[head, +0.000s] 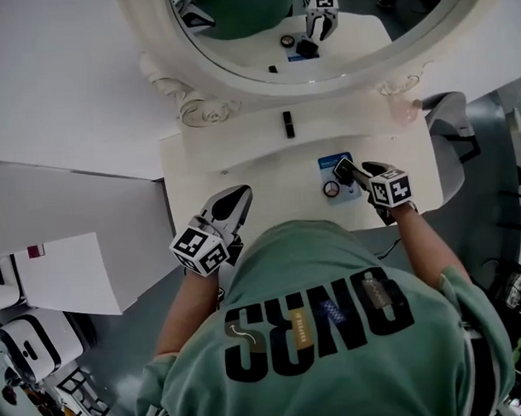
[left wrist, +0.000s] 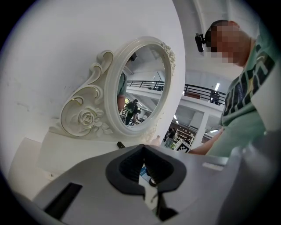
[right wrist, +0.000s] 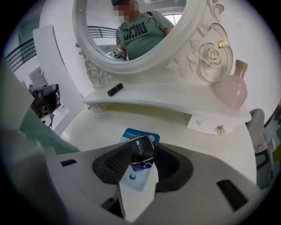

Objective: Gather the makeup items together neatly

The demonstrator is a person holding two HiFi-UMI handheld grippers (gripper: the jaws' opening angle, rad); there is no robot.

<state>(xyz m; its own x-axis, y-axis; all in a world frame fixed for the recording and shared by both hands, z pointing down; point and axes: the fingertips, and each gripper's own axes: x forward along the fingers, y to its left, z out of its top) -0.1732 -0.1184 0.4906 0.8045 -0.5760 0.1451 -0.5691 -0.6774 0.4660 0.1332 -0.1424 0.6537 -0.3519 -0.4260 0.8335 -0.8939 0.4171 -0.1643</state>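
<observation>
Partly done: right gripper (right wrist: 142,159) grasps black case (right wrist: 141,149) above blue packet (head: 334,161) beside round pot (head: 331,188); black tube (head: 287,123) sits apart on shelf (head: 233,142); left gripper (left wrist: 147,169) clenched, empty.

On shelf (head: 241,131) under mirror (head: 238,43): tube (head: 288,123) (mid), bottle (right wrist: 235,88) at right end. On table (head: 242,182) before it: packet (head: 334,162), round compact (head: 331,189) at its left; case (right wrist: 142,151) above, in right gripper (head: 346,172).

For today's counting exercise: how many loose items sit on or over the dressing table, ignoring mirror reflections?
5: black tube and pink bottle on the shelf; blue packet on the tabletop, round compact at its edge; black case in the right gripper. Others may be hidden.
</observation>
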